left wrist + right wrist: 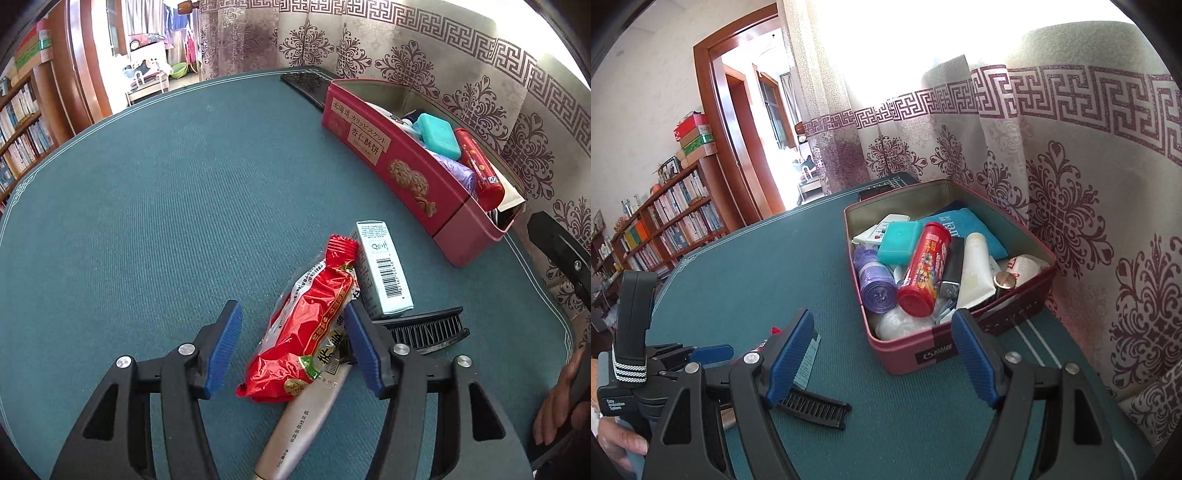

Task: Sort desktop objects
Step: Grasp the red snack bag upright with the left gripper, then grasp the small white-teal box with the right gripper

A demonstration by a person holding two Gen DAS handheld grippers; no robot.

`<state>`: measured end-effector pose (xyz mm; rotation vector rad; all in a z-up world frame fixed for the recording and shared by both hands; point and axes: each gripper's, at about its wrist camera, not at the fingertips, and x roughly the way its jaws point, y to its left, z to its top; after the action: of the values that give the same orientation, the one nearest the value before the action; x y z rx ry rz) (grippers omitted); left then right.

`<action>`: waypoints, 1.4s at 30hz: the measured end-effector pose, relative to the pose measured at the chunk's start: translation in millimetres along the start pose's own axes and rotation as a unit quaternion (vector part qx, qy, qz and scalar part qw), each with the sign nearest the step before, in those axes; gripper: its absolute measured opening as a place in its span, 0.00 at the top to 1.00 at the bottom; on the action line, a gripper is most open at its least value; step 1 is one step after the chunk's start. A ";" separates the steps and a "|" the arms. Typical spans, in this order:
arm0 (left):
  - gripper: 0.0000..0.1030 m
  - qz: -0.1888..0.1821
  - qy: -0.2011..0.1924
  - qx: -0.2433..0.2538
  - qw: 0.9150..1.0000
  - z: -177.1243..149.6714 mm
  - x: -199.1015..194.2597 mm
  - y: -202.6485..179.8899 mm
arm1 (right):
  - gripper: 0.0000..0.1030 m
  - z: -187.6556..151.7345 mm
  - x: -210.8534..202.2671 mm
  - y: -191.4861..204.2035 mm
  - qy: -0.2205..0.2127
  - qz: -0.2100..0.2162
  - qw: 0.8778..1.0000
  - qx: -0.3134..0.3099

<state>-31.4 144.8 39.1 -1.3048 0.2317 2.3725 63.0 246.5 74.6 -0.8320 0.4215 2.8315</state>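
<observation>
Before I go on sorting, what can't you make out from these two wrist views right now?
- Silver squeeze tube: left wrist view; its top lies under the red snack packet, its bottom is cut by the frame edge.
- Black comb: its near end sits behind the left gripper finger.
- Red biscuit tin: right wrist view; the lowest items are buried under the red canister and purple bag roll.

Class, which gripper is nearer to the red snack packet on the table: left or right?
Left. The left gripper straddles the red snack packet, fingers open on either side. The right gripper hovers near the tin.
</observation>
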 end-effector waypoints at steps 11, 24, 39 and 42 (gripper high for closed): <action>0.73 0.002 -0.014 -0.055 0.998 -3.5 -9.6 17.7 | 0.22 -13.0 13.4 34.9 0.042 0.035 0.998 -0.027; 0.73 0.029 -0.048 -0.131 0.990 -3.8 -32.1 51.4 | 0.38 -15.9 63.0 71.0 0.146 0.088 0.983 -0.069; 0.73 0.030 -0.046 -0.120 0.991 -6.0 -28.8 42.8 | 0.66 -17.3 105.0 79.4 0.205 0.055 0.973 -0.096; 0.73 0.030 -0.047 -0.120 0.991 -6.0 -28.9 41.8 | 0.74 -16.1 102.0 74.0 0.198 0.066 0.974 -0.089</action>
<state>-31.4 97.2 57.7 -1.3024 -0.0456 2.5693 -30.8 178.8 22.1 -1.4695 0.2819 2.8466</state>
